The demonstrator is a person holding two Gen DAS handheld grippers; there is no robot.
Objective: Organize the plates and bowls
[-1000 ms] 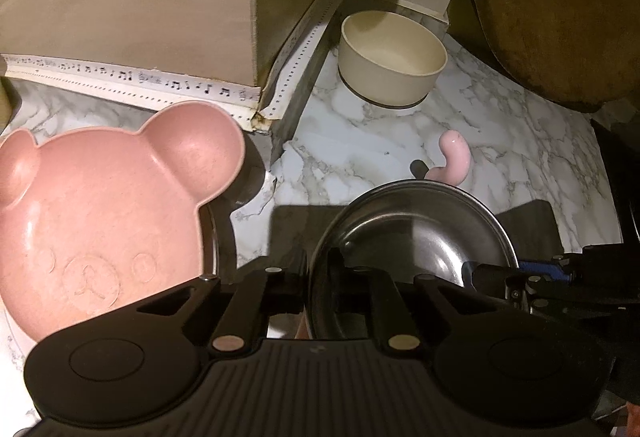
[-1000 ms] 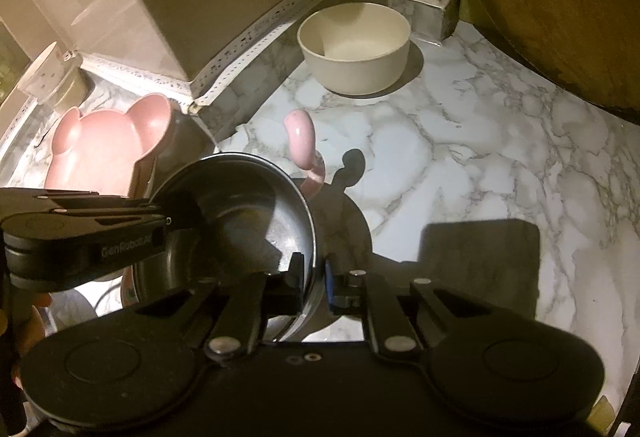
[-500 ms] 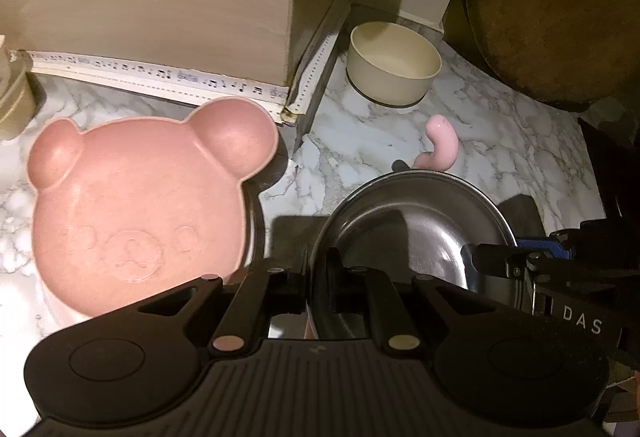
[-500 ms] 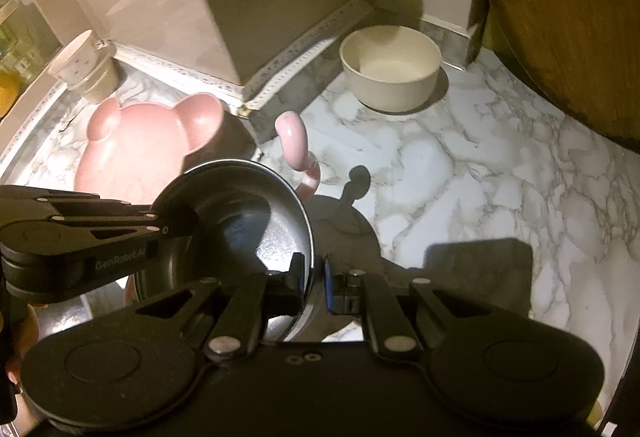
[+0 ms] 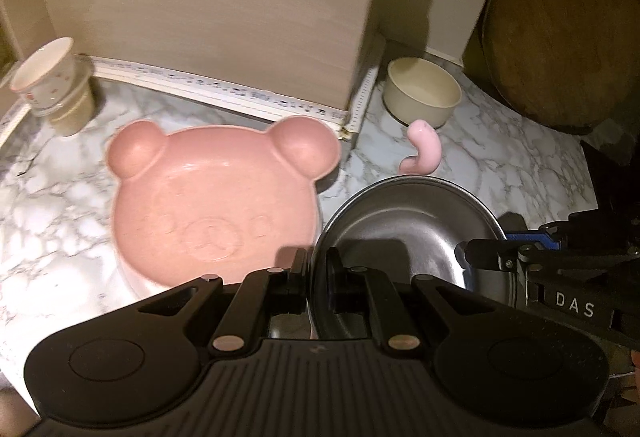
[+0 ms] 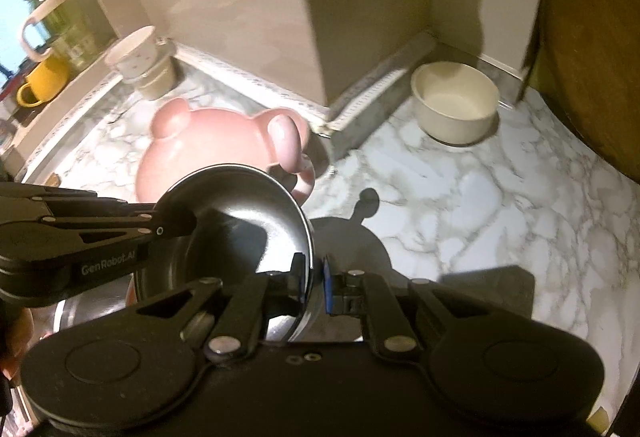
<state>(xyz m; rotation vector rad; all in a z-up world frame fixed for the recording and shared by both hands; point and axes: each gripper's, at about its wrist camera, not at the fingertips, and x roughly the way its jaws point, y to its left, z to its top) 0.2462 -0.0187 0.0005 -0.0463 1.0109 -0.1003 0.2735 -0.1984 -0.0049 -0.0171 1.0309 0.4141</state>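
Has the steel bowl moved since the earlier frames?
Yes. The steel bowl, held by both grippers, has risen and pulled back from the cream bowl.

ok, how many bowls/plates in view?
3: steel bowl pinched by left gripper and right gripper; pink bear plate beside it; cream bowl in the corner. More may be hidden.

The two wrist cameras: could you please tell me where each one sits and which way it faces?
Left wrist: on the left gripper, angled down at the counter; its fingers pinch the steel bowl, the right gripper enters from the right.
Right wrist: on the right gripper, angled down, clamping the bowl's opposite rim; the left gripper enters from the left.
Shared: steel bowl, pink bear plate, cream bowl.
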